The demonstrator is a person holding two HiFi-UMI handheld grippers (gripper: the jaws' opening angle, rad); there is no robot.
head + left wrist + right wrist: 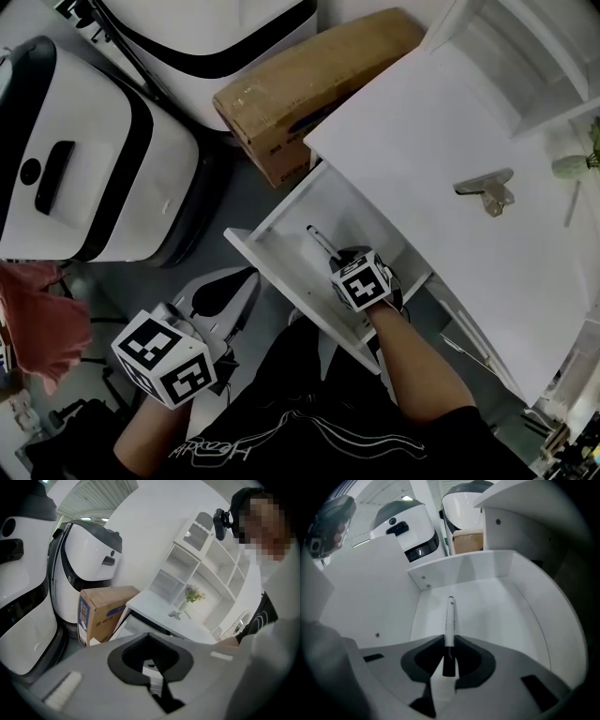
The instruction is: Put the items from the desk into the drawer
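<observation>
**Right tongs** (449, 657) are clamped on the dark end of a white pen (450, 618). They point steeply down into the open drawer (461, 569), and the pen's free tip is low over the drawer floor; contact cannot be confirmed. In the head view the right tongs (345, 262) sit inside the drawer (281, 274), with the pen (322, 242) lying along its length.

**Left tongs** (152, 674) have their jaws together with nothing between them. In the head view the left tongs (225, 295) are outside the drawer, just beside its front panel and off the table (422, 122).

**Progress.** The drawer is pulled out and otherwise appears bare. The pen is the first item to arrive and is judged not yet released. A metal clip (487, 190) lies on the table well behind the drawer and is not yet stowed. A small vase of flowers (574, 167) stands further back still, beside the shelf unit (525, 56).

**Surroundings.** A cardboard box (309, 84) stands on the floor beyond the drawer's far end. White housings with black trim (84, 159) stand to the drawer's left. Nothing blocks the path between the clip and the drawer, though the left tongs are close to the drawer front.
</observation>
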